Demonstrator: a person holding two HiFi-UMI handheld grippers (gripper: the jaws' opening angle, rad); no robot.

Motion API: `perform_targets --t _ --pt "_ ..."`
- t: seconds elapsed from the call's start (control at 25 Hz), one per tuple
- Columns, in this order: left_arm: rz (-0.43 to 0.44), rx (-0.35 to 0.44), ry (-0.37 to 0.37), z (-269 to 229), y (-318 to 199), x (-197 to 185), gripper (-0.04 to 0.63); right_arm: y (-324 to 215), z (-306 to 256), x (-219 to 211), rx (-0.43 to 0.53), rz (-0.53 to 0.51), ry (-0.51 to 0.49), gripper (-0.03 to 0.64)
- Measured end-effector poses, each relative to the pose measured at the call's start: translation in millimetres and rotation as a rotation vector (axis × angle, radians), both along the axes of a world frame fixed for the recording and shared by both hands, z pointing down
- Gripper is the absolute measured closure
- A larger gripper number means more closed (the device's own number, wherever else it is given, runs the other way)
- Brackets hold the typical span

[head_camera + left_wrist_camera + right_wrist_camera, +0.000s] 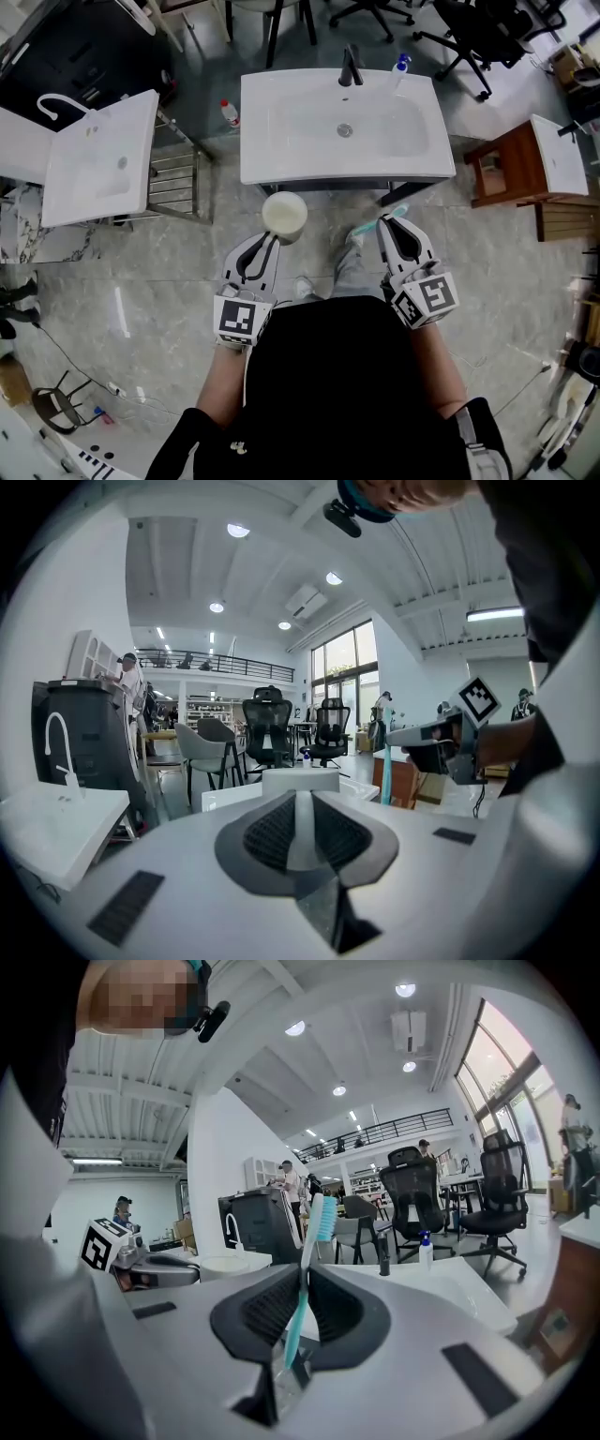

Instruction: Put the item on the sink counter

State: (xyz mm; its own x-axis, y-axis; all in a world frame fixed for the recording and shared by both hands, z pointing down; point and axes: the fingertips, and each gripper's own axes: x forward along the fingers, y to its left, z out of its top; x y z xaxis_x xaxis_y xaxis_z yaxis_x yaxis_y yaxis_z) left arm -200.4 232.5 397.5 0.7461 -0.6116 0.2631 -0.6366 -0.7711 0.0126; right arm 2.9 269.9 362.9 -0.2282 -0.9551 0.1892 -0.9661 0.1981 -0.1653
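In the head view I stand in front of the white sink counter (281,164), which has a black faucet (352,66) and a soap bottle (401,66) at its far edge. My left gripper (273,238) is shut on a white cup (284,216), held just short of the counter's near edge. In the left gripper view the cup (300,780) rises beyond the left gripper (300,806). My right gripper (392,223) is shut on a teal and white toothbrush (398,211). In the right gripper view the toothbrush (314,1232) stands upright out of the right gripper (303,1288).
A second white sink unit (98,159) stands to the left with a metal rack (178,178) beside it. A wooden cabinet (506,169) stands to the right. A small bottle (229,112) sits on the floor left of the counter. Office chairs (469,33) stand behind.
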Motion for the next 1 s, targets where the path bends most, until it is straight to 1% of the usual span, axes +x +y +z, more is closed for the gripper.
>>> perform_targets --t 0.12,0.36,0.56,0.72,0.84,1.0 --pt "-0.015 -0.001 -0.009 1.5 -13.9 10.0 0.535 -16.7 4.9 11.3 0.007 -0.015 -0.026 0.568" --pt "-0.069 -0.02 -0.027 6.3 -51.1 37.6 0.535 -64.1 7.5 43.3 0.002 -0.058 -0.043 0.568" --pt "-0.077 -0.013 -0.045 -0.1 -80.1 74.0 0.535 -101.5 6.5 71.4 0.004 -0.086 -0.068 0.568" --pt "-0.097 -0.029 -0.069 4.8 -101.3 101.8 0.535 -127.0 8.4 98.9 0.004 -0.109 -0.087 0.568" --pt "-0.103 -0.015 -0.076 -1.3 -116.5 129.8 0.535 -141.4 10.0 121.7 0.002 -0.128 -0.101 0.568" --pt "-0.141 -0.027 -0.093 7.1 -133.2 153.0 0.535 -158.4 10.0 144.7 0.011 -0.155 -0.117 0.568"
